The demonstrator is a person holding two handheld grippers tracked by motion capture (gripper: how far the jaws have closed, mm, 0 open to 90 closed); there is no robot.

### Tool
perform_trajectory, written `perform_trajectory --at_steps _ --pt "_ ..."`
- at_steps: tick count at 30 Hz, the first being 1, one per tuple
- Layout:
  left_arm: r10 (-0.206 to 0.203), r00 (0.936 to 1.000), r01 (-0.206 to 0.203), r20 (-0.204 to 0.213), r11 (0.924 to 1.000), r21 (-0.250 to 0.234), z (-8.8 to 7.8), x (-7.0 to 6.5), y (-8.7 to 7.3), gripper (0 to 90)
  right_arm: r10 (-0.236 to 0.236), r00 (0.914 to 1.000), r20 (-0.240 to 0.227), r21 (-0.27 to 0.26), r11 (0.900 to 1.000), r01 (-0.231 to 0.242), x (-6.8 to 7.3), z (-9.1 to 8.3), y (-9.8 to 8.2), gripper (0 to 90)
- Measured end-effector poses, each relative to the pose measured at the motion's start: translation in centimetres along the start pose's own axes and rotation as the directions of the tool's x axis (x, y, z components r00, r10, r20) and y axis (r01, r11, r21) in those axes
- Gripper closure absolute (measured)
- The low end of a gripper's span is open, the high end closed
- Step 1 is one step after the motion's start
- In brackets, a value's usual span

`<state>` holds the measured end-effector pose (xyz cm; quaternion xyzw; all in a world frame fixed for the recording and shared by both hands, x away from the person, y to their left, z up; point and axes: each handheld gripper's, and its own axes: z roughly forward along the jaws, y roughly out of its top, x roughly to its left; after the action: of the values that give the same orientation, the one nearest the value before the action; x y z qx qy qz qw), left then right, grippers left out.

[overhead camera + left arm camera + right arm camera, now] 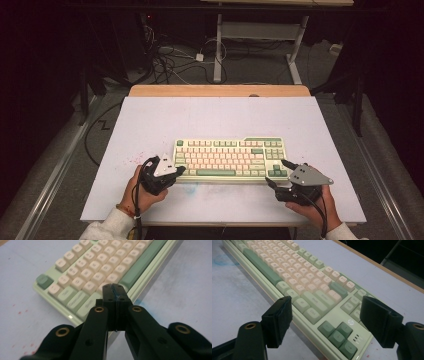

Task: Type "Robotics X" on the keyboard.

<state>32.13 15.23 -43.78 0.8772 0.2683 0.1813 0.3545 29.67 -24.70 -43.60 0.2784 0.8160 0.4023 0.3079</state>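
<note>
A pale green keyboard [230,157] with cream and green keys lies on the white table top, near its front edge. My left gripper [179,170] is at the keyboard's left front corner. In the left gripper view its two black jaws meet pad to pad with nothing between them [113,290], just above the bottom-left keys of the keyboard [100,267]. My right gripper [276,172] is at the right front corner, open. In the right gripper view its jaws [328,312] stand wide apart, and the arrow keys of the keyboard [312,282] lie between them.
The white table top [150,120] has faint red specks at the left and a blue smudge [189,188] in front of the keyboard. A wooden strip [220,90] runs along the far edge. Cables [165,60] and a desk frame [217,50] stand on the floor beyond.
</note>
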Motion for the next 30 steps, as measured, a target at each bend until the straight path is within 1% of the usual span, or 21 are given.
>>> perform_trajectory --at_steps 2,6,8,10,12,14,18,22,24,26,28,30 --pt "-0.001 0.9999 0.001 0.016 1.0000 -0.005 0.5 -0.1 0.6 87.4 -0.001 1.0000 -0.003 0.008 1.000 0.001 0.0 0.1 -0.1 26.3" --pt "0.005 0.9994 -0.006 0.035 0.9999 0.015 1.4 -0.6 1.4 87.5 0.000 1.0000 -0.006 0.013 1.000 0.000 0.0 0.1 -0.1 26.5" --pt "0.009 0.9992 -0.010 0.039 0.9998 0.016 1.7 -0.7 1.9 87.5 -0.004 1.0000 0.000 0.013 1.000 0.004 0.1 0.1 -0.2 26.5" --pt "0.009 0.9989 -0.010 0.045 0.9999 0.010 2.0 -0.7 2.4 87.5 -0.003 1.0000 -0.004 0.014 1.000 0.003 0.1 0.1 -0.2 26.5" --pt "0.014 0.9990 -0.014 0.042 0.9999 0.009 2.4 -0.9 3.0 87.5 -0.007 1.0000 -0.004 0.014 1.000 0.007 0.1 0.1 -0.1 26.6" --pt "0.022 0.9986 -0.022 0.049 0.9997 0.010 2.8 -1.0 3.6 87.5 -0.012 0.9999 -0.006 0.017 1.000 0.012 0.2 0.2 -0.1 26.6" --pt "0.037 0.9976 -0.038 0.059 0.9990 0.023 3.8 -1.2 4.7 87.5 -0.015 0.9998 -0.010 0.025 1.000 0.016 0.3 0.3 -0.2 26.6" --pt "0.056 0.9959 -0.059 0.071 0.9976 0.037 4.7 -1.6 5.4 87.4 -0.017 0.9998 -0.012 0.028 0.999 0.018 0.3 0.4 -0.3 26.7" --pt "0.057 0.9953 -0.060 0.079 0.9976 0.035 5.0 -1.7 5.6 87.4 -0.019 0.9997 -0.014 0.026 0.999 0.019 0.3 0.4 -0.3 26.7" --pt "0.066 0.9949 -0.069 0.077 0.9966 0.045 5.3 -1.7 5.9 87.3 -0.015 0.9998 -0.014 0.024 1.000 0.016 0.2 0.4 -0.3 26.7" --pt "0.066 0.9941 -0.071 0.086 0.9962 0.052 5.6 -1.7 6.1 87.3 -0.018 0.9997 -0.014 0.024 1.000 0.018 0.2 0.4 -0.3 26.7" --pt "0.066 0.9942 -0.071 0.085 0.9959 0.055 5.9 -1.8 6.3 87.2 -0.019 0.9997 -0.014 0.025 1.000 0.019 0.2 0.4 -0.3 26.7"
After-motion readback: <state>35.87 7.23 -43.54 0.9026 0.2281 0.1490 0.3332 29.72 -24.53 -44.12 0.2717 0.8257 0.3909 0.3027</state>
